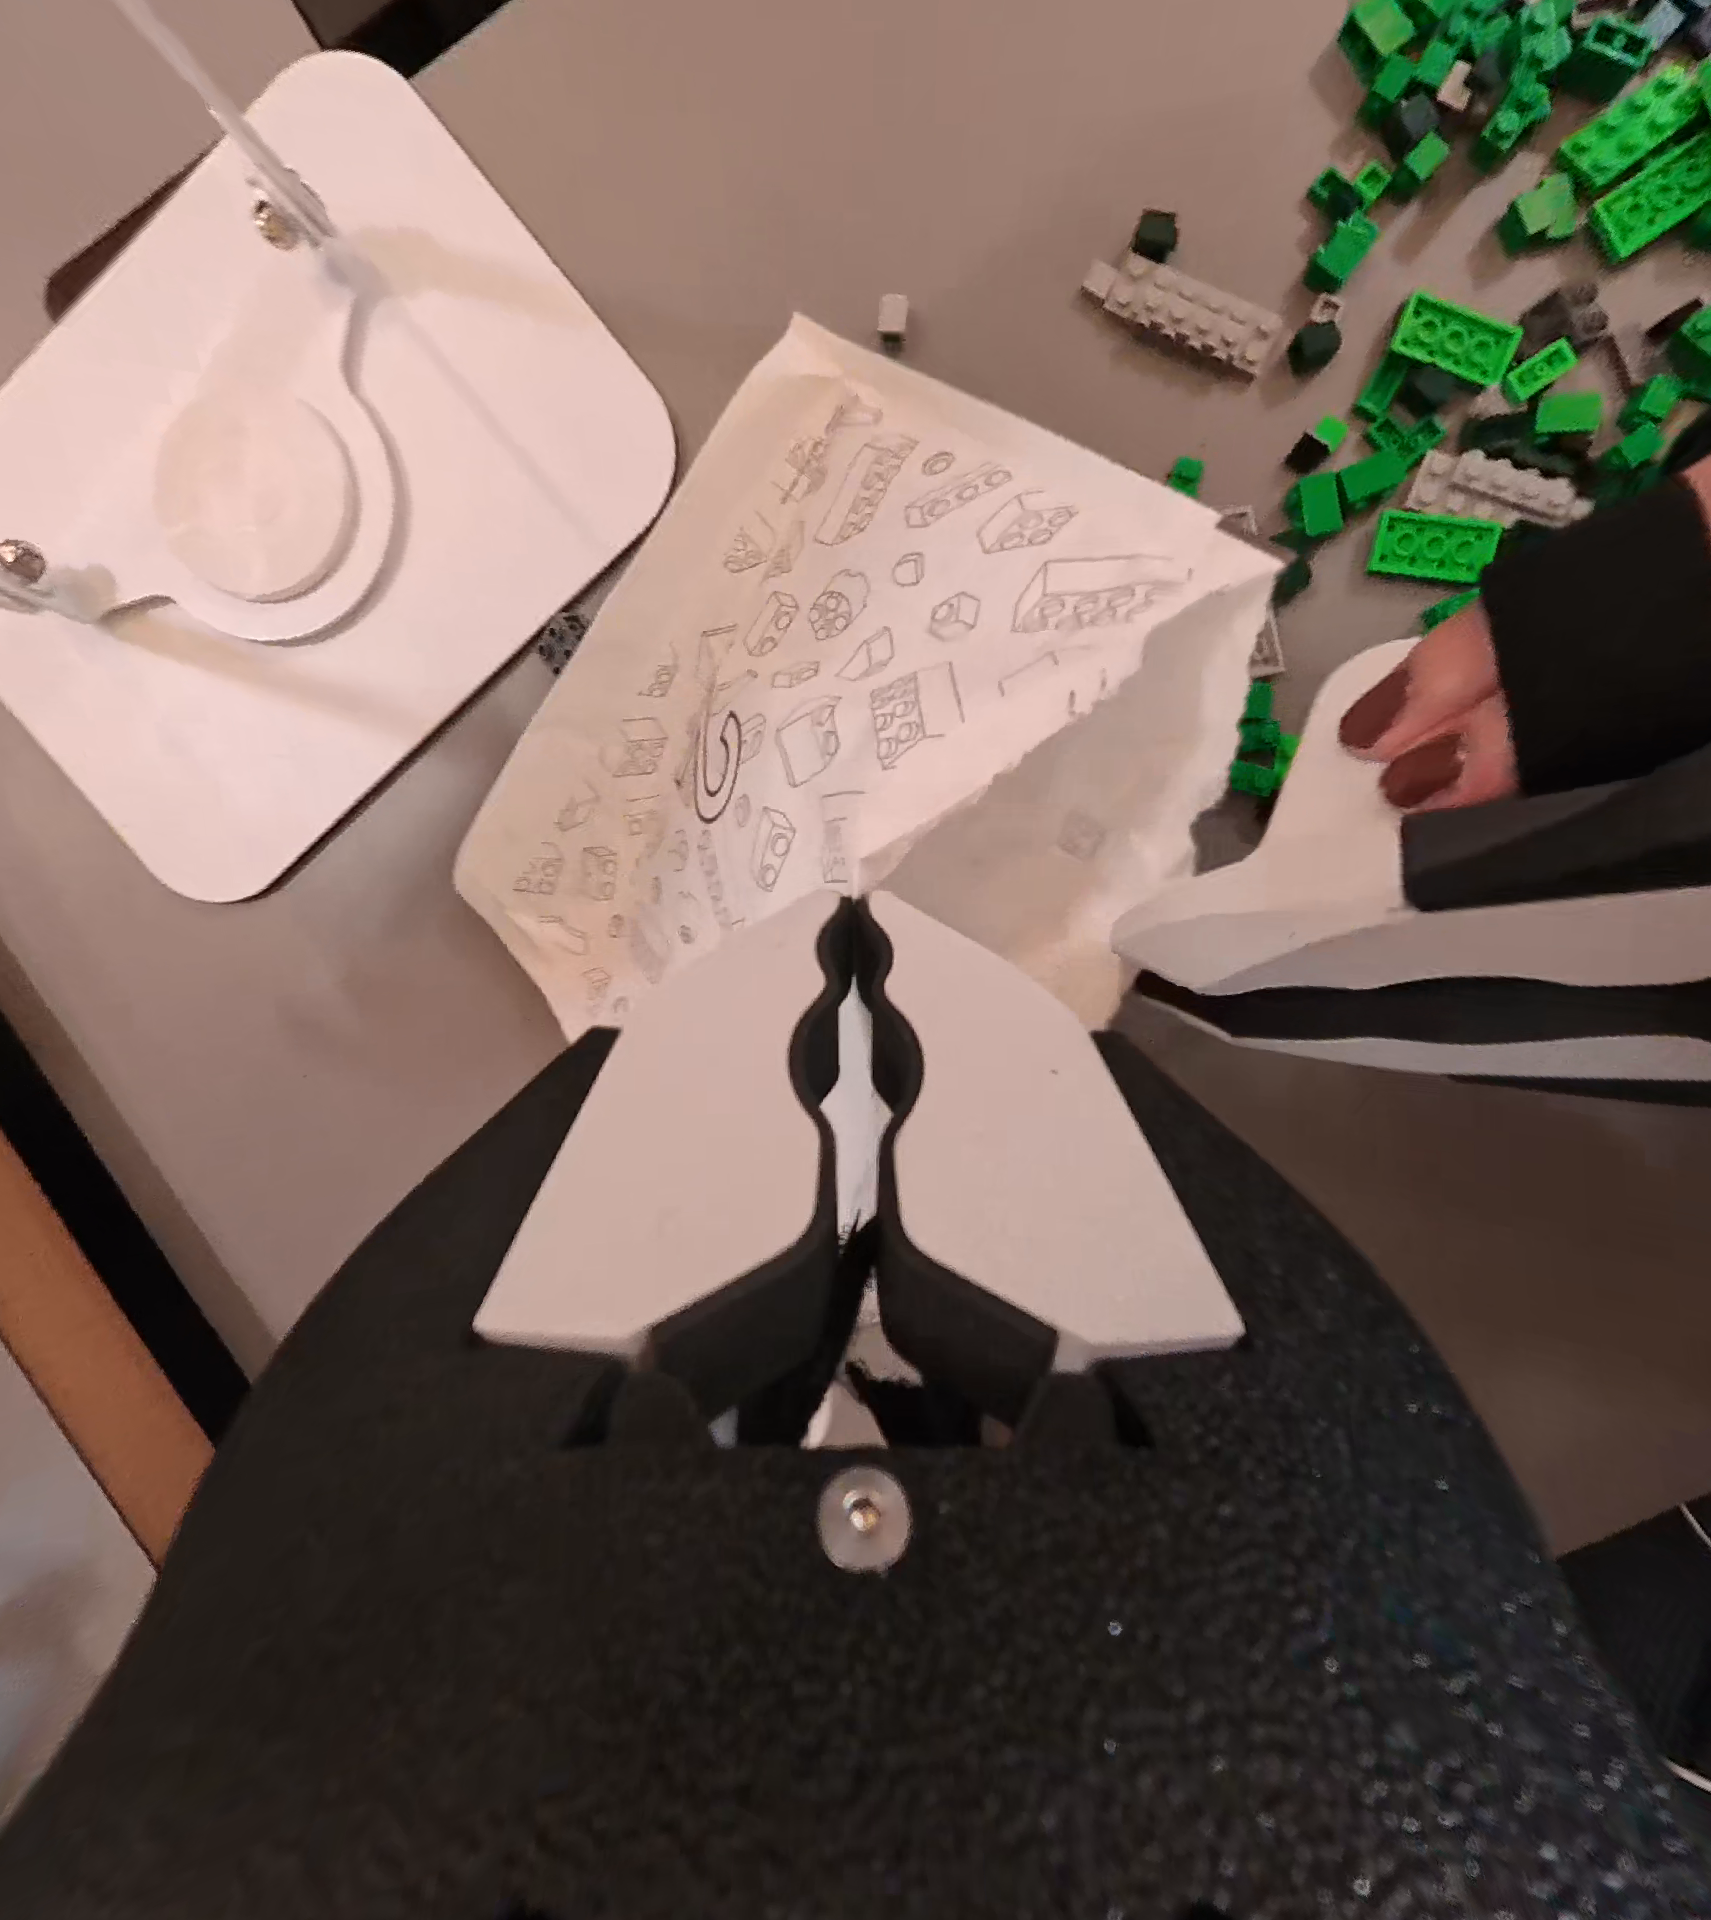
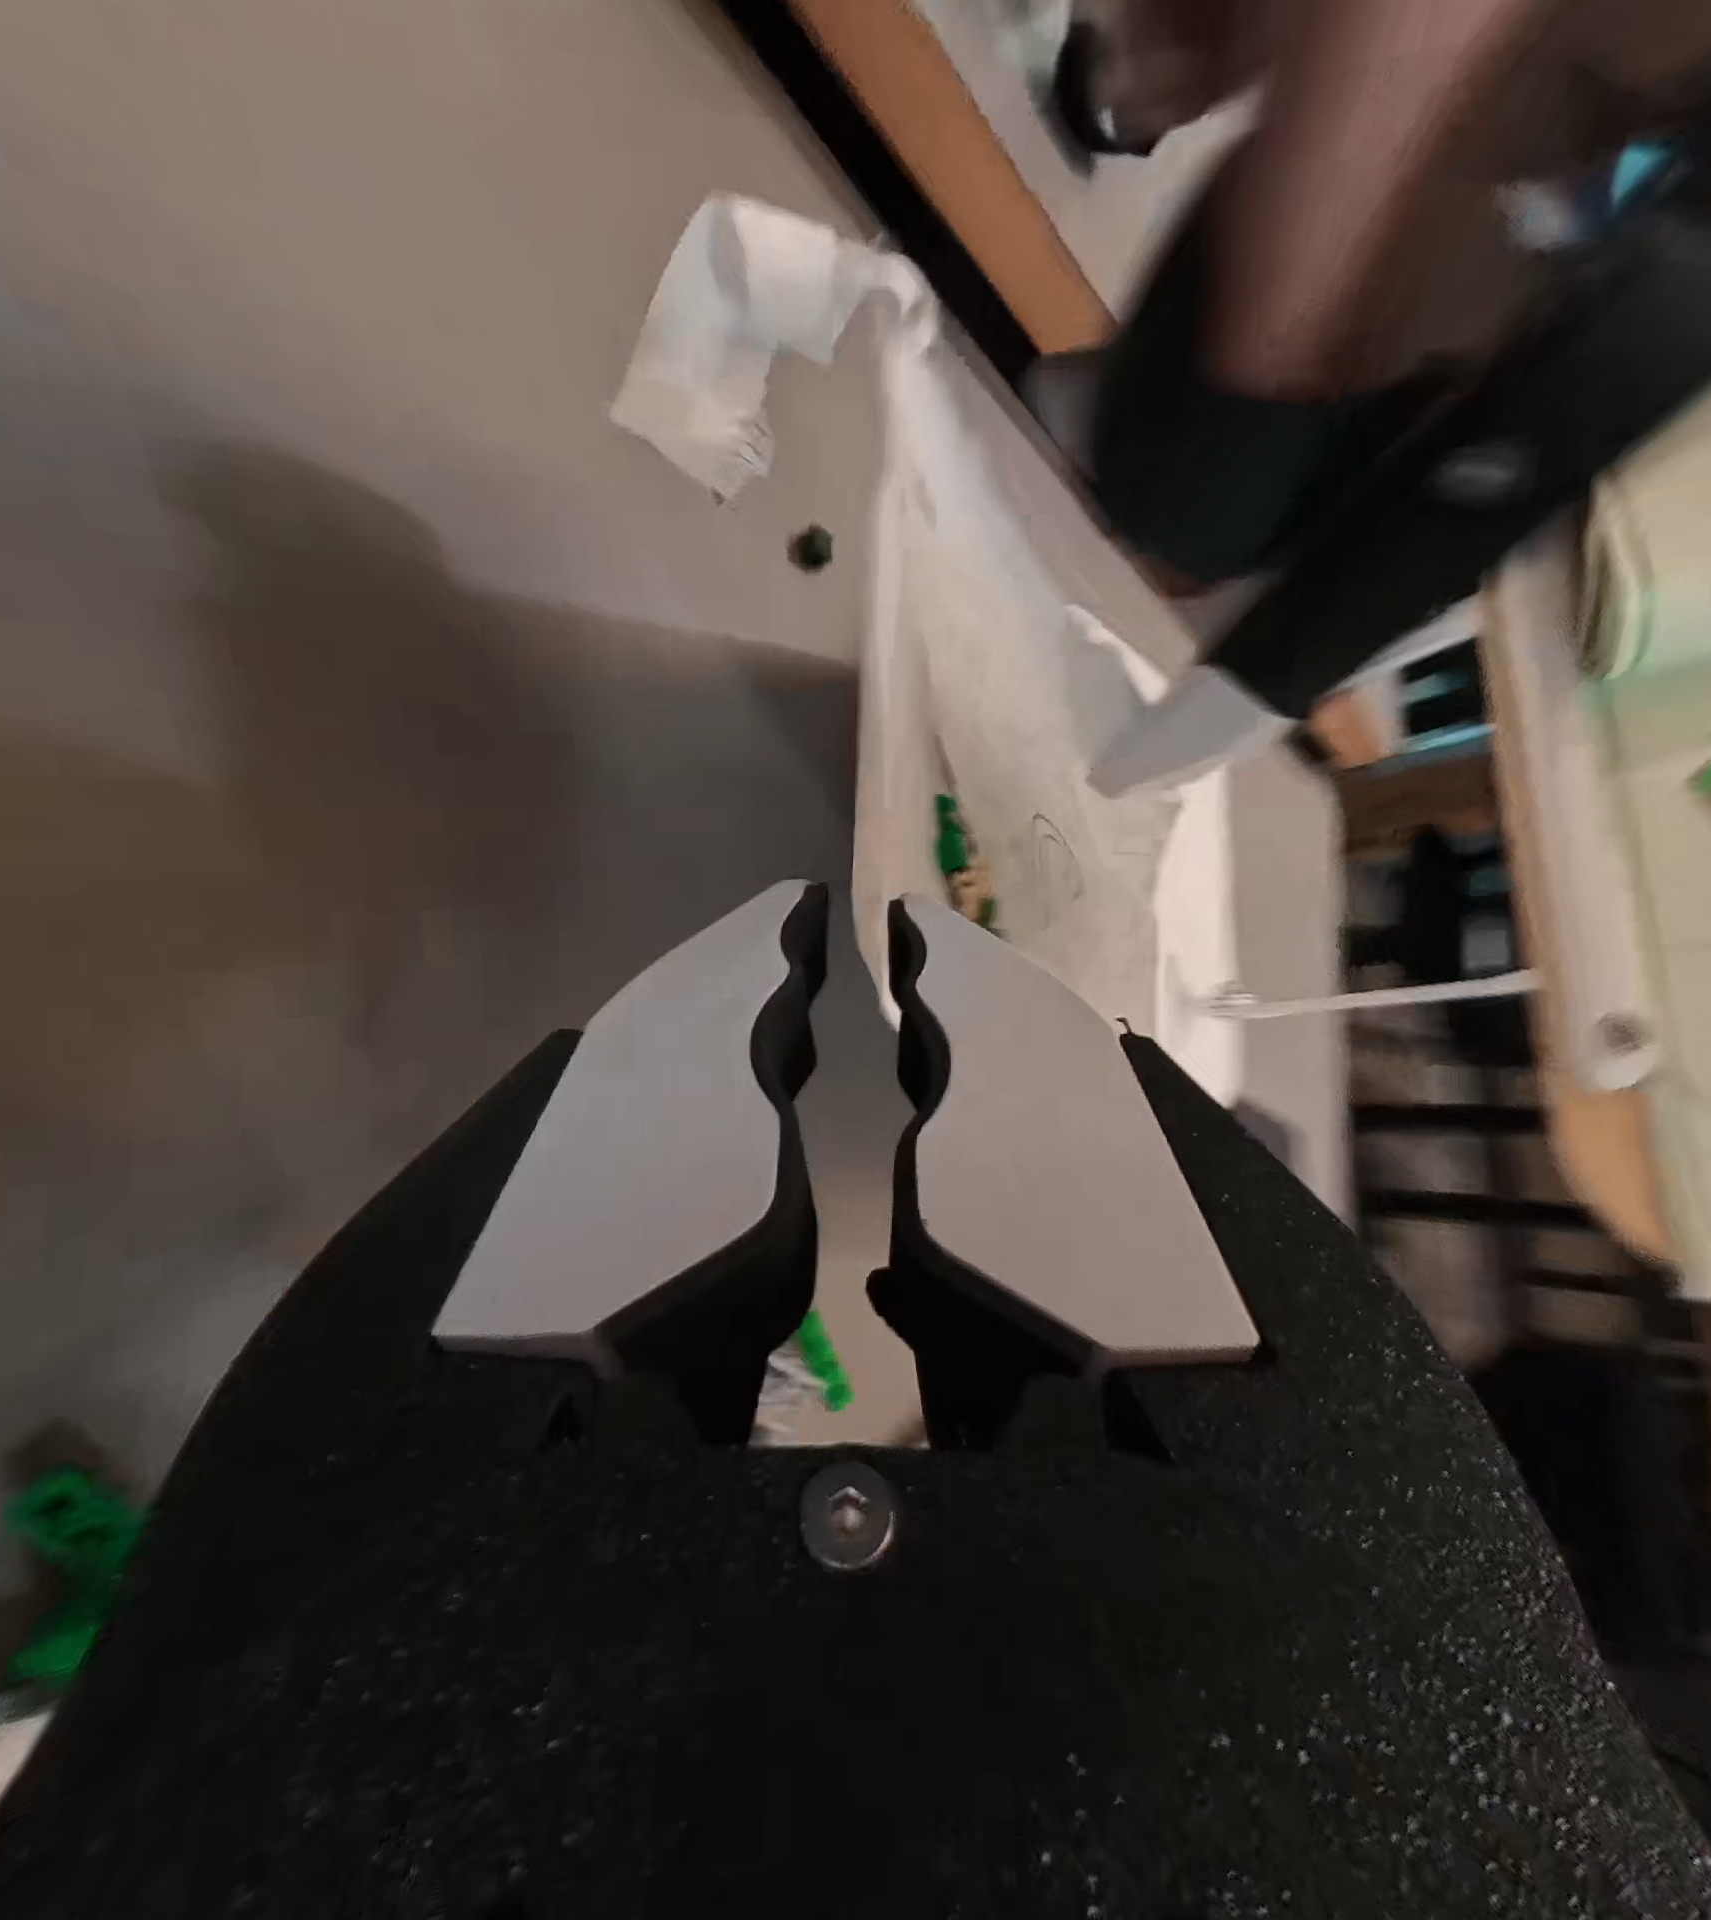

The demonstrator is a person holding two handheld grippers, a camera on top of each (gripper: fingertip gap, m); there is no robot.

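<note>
Grey table [image 1: 830, 187]: white stand base [image 1: 238, 540] far left, green and grey bricks [image 1: 1557, 260] far right. Torn paper bag [image 1: 830, 675] between them, straight ahead of left gripper [image 1: 856, 914], which is clamped on its edge. Right gripper [image 2: 856, 909] slightly apart, bag edge [image 2: 996, 727] at its tips; grip unclear, blurred.

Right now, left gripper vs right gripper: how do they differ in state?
The left gripper is shut on the torn paper bag, its fingertips meeting on the paper; the right gripper shows a gap between its fingertips. The left pinches the bag near its middle; the right sits at the bag's edge, and whether it touches is unclear. The left wrist view is sharp, the right blurred. Both have white fingers with black wavy pads.
</note>
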